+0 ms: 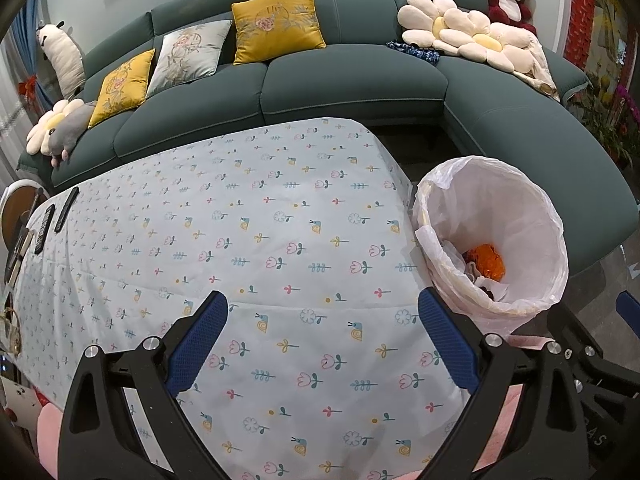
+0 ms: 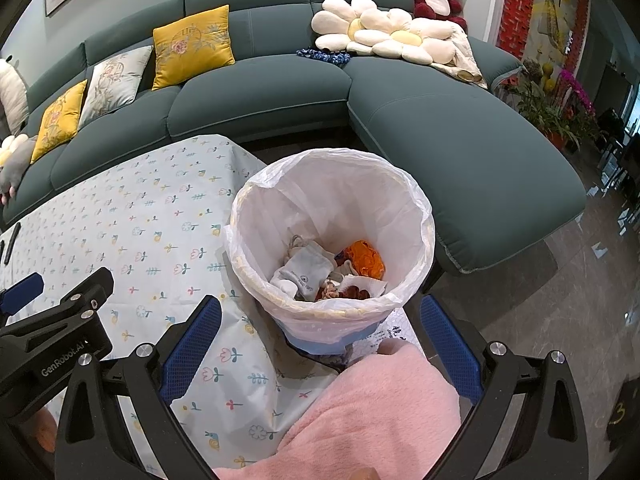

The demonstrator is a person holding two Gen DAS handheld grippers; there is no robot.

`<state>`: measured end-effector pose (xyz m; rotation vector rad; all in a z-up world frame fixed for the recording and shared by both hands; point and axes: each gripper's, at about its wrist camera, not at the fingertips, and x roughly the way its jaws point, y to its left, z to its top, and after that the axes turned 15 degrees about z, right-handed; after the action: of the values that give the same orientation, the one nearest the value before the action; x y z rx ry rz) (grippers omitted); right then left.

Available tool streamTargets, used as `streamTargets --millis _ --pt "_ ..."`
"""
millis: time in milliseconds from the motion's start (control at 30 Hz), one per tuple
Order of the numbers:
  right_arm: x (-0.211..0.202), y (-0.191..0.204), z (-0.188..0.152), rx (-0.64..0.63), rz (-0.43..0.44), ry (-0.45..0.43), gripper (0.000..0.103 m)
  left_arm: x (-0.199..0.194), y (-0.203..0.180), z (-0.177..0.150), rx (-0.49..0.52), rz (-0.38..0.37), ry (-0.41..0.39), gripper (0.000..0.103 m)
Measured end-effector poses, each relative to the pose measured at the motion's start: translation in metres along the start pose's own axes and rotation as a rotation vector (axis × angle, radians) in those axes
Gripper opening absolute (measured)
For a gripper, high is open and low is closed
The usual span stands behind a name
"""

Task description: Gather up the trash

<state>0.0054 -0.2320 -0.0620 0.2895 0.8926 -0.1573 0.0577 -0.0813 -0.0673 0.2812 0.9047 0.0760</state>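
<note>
A bin lined with a white plastic bag (image 1: 520, 200) (image 2: 332, 200) stands on the floor at the right edge of the table. Inside lie an orange crumpled piece (image 2: 364, 258), a grey-white pouch (image 2: 304, 272), tissue and brownish scraps. My left gripper (image 1: 322, 328) hangs open over the flower-print tablecloth (image 1: 240, 240), nothing between its blue pads. My right gripper (image 2: 320, 328) is open too, held above the near rim of the bin, with nothing between its fingers. The left gripper's body (image 2: 52, 340) shows at the left of the right wrist view.
A green sofa (image 1: 340, 88) with cushions and plush toys curves behind the table and bin. Two remotes (image 1: 56, 216) lie at the table's far left edge. A pink fleece-covered leg (image 2: 380, 412) is below the right gripper. Potted plants (image 2: 556, 112) stand at the right.
</note>
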Motion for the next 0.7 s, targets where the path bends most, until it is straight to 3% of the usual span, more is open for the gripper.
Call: streamTargets --millis 700 --pt "0.0003 0.0 0.0 0.001 0.0 0.0 0.096 0.0017 0.0003 -0.0013 0.005 -0.006 0.009 0.091"
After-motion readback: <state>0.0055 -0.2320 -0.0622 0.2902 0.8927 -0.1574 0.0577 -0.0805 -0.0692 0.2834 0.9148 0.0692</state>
